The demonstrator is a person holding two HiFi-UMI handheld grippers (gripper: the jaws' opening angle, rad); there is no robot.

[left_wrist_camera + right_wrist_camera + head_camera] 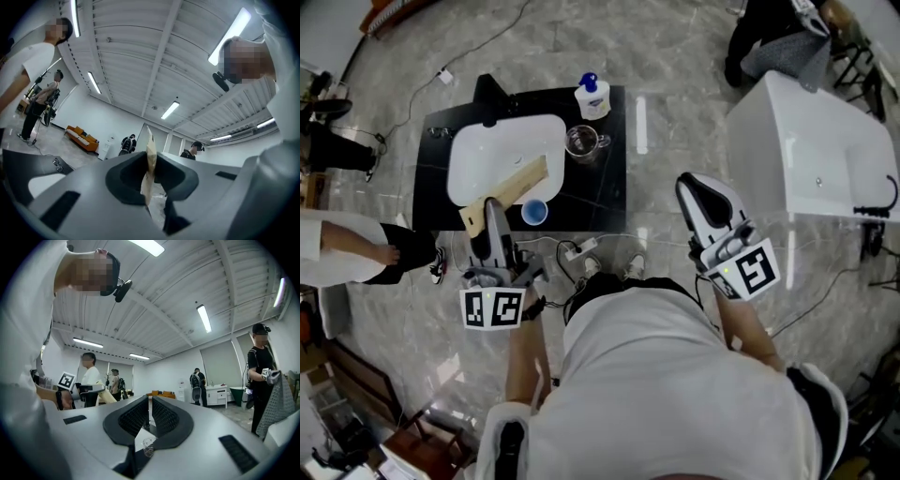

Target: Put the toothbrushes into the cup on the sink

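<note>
Early in the task; nothing delivered yet, as far as visible.

Low at the near edge of the black table (605, 192): left gripper (492, 208), fingers (126, 176) clenched on a tan flat pack (520, 183). Thin and edge-on in the left gripper view. Judged a toothbrush in its wrapper, contents not readable. Slanting up and right from the grip, across the near rim of the white sink (502, 145), far end short of the glass cup (581, 142).

Glass cup upright on the table just right of the sink, near the soap bottle (592, 97); no brush seen standing in it. Small blue cup (534, 213) at the table's near edge, just beside the pack. Glass one the likelier target, not certain.

Off to the right, raised clear of the table: right gripper (687, 183), fingers (164, 418) drawn nearly together on nothing.

No other toothbrushes made out anywhere.

Left to do, by judgement: carry the pack across, stand it in the cup, release, then any further brushes.
</note>
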